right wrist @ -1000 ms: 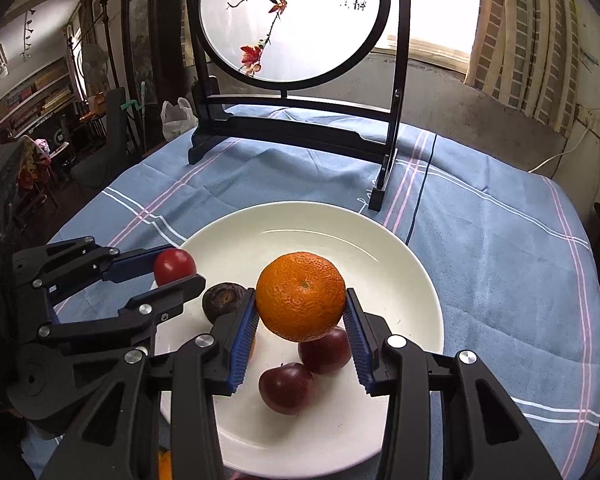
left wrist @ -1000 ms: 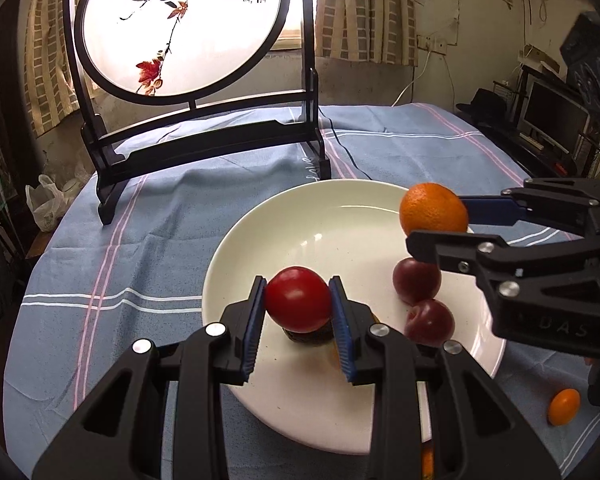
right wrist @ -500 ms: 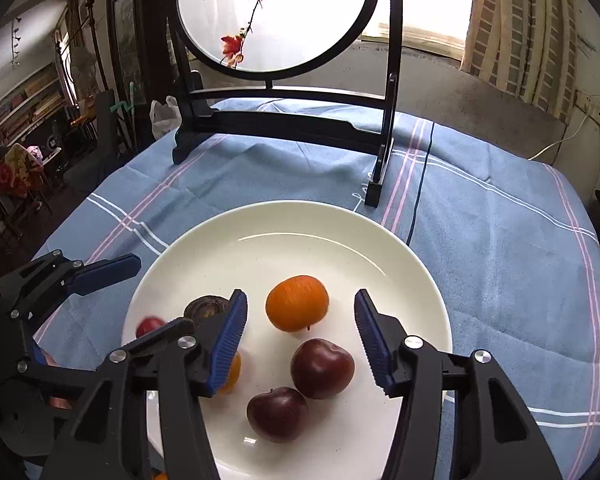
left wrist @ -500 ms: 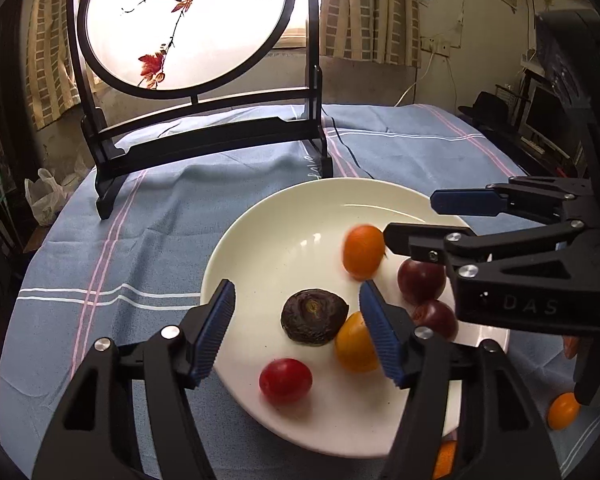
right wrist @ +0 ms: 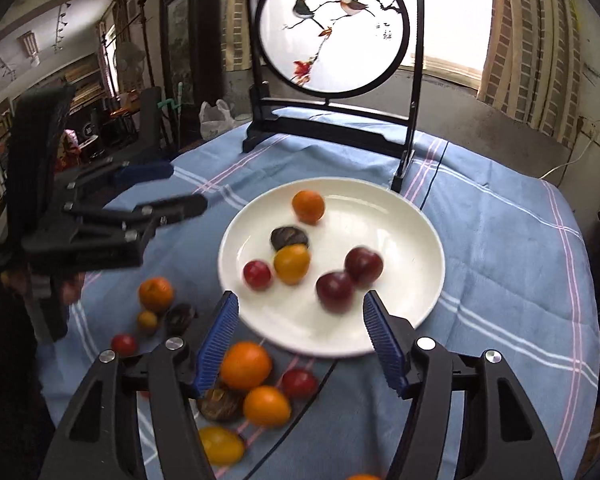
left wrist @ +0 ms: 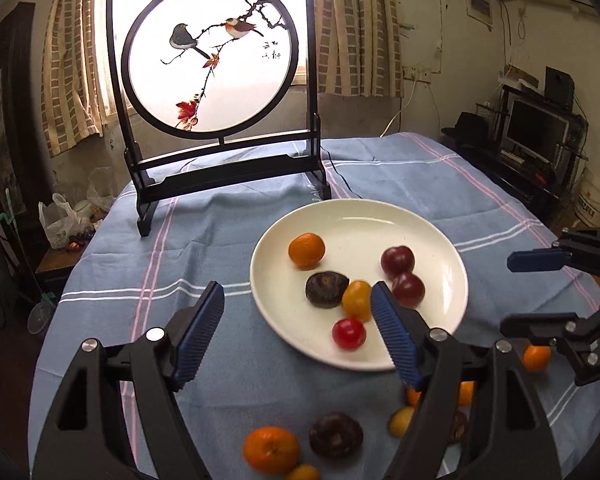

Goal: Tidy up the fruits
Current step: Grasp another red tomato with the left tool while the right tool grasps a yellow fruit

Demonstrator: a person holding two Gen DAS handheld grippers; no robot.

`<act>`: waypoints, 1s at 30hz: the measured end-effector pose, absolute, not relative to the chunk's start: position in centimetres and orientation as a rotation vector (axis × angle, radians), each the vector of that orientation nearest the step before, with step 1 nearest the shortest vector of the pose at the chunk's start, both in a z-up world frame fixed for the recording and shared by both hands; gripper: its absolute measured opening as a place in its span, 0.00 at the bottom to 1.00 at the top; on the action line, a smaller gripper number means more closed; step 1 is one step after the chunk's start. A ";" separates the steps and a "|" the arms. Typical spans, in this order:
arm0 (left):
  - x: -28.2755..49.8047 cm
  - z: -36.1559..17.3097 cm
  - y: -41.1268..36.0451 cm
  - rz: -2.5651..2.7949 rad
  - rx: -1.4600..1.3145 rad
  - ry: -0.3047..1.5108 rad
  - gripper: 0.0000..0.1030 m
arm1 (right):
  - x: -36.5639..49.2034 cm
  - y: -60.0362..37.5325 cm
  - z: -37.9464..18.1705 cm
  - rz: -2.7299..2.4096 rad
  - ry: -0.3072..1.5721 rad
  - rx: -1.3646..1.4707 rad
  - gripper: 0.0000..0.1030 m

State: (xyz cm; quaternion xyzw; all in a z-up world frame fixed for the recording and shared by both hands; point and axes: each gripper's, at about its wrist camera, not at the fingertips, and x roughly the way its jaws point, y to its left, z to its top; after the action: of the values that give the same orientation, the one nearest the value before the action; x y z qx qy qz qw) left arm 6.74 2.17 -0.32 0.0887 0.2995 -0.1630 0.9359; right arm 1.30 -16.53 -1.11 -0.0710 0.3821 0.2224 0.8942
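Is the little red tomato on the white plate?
Yes, the red tomato lies on the white plate, near its front rim.

Six fruits lie on the white plate (left wrist: 452,276), while the left gripper (left wrist: 296,332), jaws just opened and empty, hangs over its near edge.

Fruits (left wrist: 307,250) lie on the plate (left wrist: 440,236) (others (right wrist: 245,365) before it).

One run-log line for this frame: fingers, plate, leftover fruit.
left gripper: open, empty | right gripper: open, empty | plate: six fruits | tablecloth: more fruit loose near plate
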 end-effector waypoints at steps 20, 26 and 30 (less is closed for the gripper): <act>-3.1 -9.4 6.4 -0.483 0.267 0.860 0.73 | -4.9 -13.4 -9.1 0.502 0.987 -0.228 0.39; -2.3 -9.9 6.0 -0.487 0.266 0.873 0.73 | -5.0 -14.5 -8.6 0.495 0.975 -0.194 0.39; -1.8 -10.2 6.2 -0.479 0.245 0.891 0.73 | -4.9 -14.4 -8.6 0.503 0.974 -0.194 0.39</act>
State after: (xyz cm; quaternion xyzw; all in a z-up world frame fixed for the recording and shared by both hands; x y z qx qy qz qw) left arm -1.81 6.21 -10.24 0.1168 0.4255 -0.2290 0.8677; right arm -4.87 -14.42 -8.61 -0.0923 0.4623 0.2388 0.8490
